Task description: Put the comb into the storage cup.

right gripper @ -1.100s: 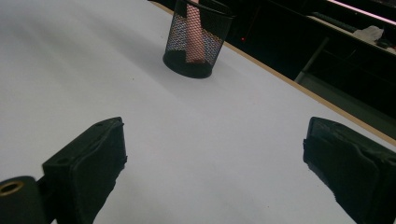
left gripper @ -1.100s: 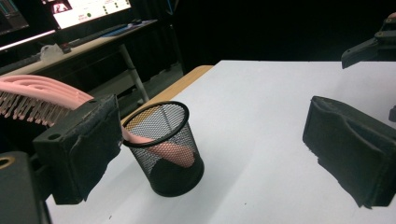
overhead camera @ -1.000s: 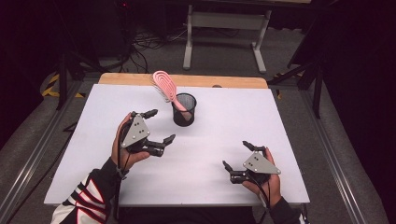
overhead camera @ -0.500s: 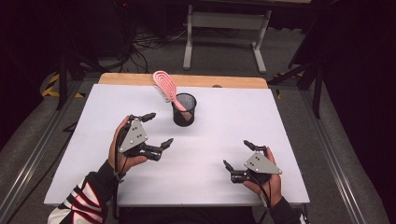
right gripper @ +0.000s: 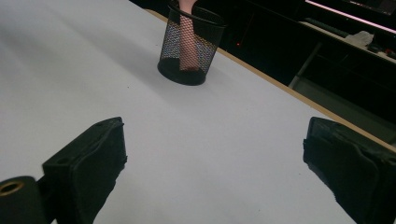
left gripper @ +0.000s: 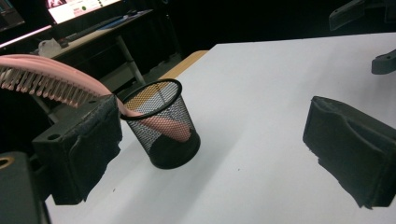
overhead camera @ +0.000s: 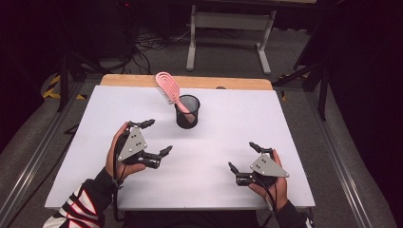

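A black mesh cup [overhead camera: 187, 111] [left gripper: 163, 122] [right gripper: 190, 45] stands upright on the white table [overhead camera: 228, 128], toward the back middle. A pink hairbrush [overhead camera: 169, 88] [left gripper: 51, 77] rests in it handle down, its bristled head leaning out to the left. My left gripper [overhead camera: 158, 137] is open, near and left of the cup, with nothing between its jaws. My right gripper [overhead camera: 242, 156] is open too, near the front right of the table, holding nothing. Its view looks across the bare table toward the cup.
A wooden strip [overhead camera: 190, 81] runs along the table's far edge. Beyond it stands a grey metal frame [overhead camera: 228, 28] on a dark floor with cables. Metal rails [overhead camera: 33, 161] flank the table on both sides.
My left gripper has drawn back slightly toward the front left, away from the cup. The right gripper, cup and brush have stayed in place.
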Tool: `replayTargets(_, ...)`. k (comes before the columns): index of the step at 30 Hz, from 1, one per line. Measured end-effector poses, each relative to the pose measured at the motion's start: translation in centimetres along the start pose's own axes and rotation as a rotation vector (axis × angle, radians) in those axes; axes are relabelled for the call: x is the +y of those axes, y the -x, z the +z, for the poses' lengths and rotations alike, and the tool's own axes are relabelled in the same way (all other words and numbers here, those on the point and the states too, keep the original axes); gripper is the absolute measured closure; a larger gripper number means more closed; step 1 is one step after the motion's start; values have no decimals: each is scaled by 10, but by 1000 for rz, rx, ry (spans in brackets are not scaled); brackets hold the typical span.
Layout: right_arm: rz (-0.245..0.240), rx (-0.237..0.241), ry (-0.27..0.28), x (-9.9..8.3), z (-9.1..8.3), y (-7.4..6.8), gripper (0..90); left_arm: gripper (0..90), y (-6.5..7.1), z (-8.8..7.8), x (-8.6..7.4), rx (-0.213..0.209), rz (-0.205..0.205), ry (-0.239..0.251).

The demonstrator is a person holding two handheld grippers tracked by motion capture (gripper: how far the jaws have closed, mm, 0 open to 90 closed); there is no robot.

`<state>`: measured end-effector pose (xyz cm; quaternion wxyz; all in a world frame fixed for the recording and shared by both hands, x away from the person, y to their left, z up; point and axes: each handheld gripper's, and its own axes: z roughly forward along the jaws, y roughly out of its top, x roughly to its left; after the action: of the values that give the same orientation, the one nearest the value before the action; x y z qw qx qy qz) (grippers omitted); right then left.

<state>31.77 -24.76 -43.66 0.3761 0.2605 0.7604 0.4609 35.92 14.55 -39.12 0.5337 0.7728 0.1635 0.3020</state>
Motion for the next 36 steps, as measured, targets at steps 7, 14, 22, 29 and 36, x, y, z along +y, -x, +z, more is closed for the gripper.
replayTargets(7,0,-2,0,0,0,0,68,57,0,-8,-7,16,0,-10)
replayTargets(14,5,-1,4,1,0,-1,68,57,0,-14,-16,39,5,-38)
replayTargets(22,5,-3,4,1,-1,-1,68,57,1,-18,-24,46,9,-54)
replayTargets(29,5,-7,8,1,-2,0,68,57,3,-23,-32,42,13,-68)
replayTargets(36,5,-8,10,1,-2,0,68,57,4,-27,-37,52,15,-83)
